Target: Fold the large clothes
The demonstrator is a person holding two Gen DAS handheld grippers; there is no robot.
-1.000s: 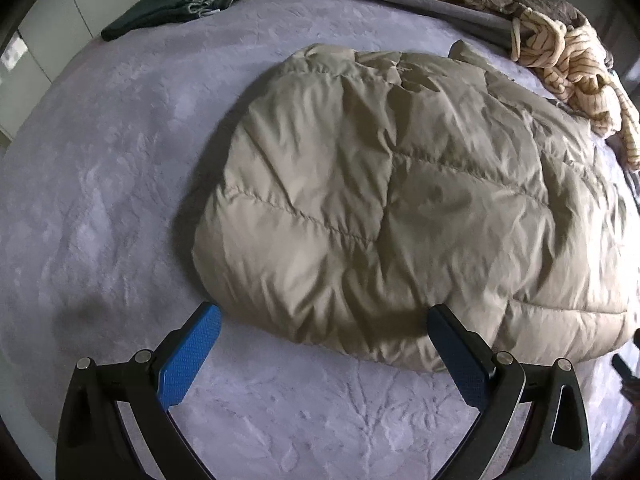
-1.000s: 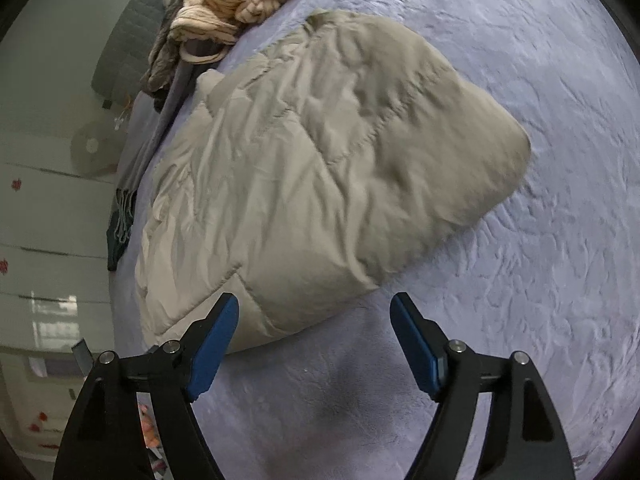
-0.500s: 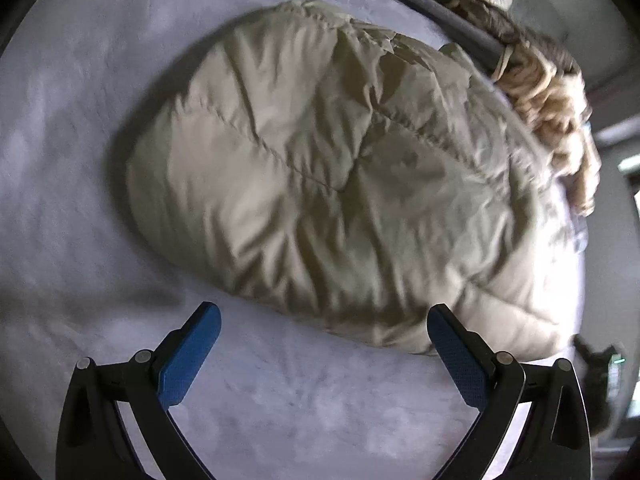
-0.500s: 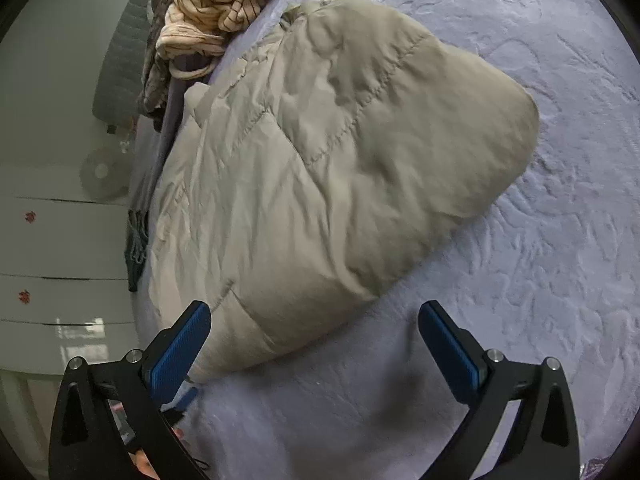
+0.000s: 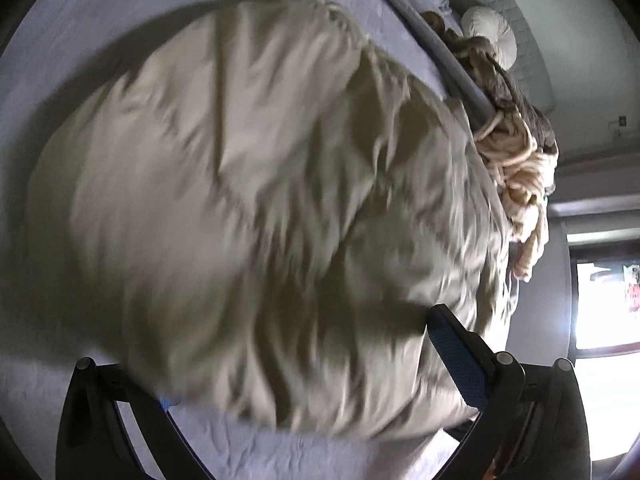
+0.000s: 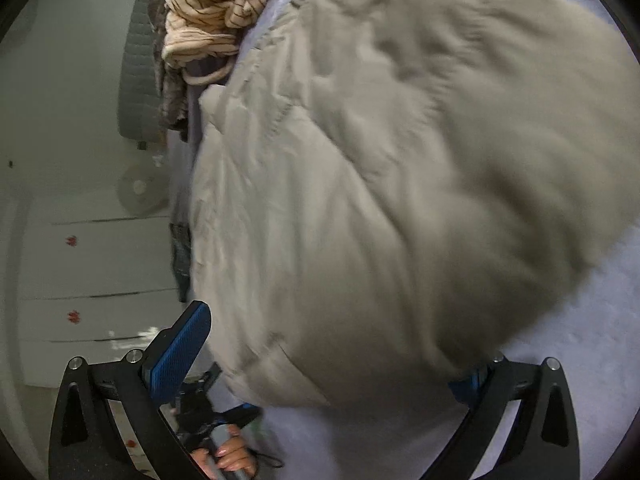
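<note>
A folded beige jacket (image 5: 256, 208) is spread on the grey bed (image 5: 80, 32), beside a heap of striped cloth (image 6: 216, 4). The left claw (image 5: 304, 364) is held wide apart, astride the jacket's near edge, not clenched on it. The right claw (image 6: 336, 356), its jaws just opened further, is released too, with the jacket's corner between them.

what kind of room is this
Most likely a bedroom: a puffy beige quilted jacket lies on a wide lavender bedspread, with a heap of striped cream clothes and white drawer fronts beside it.
</note>
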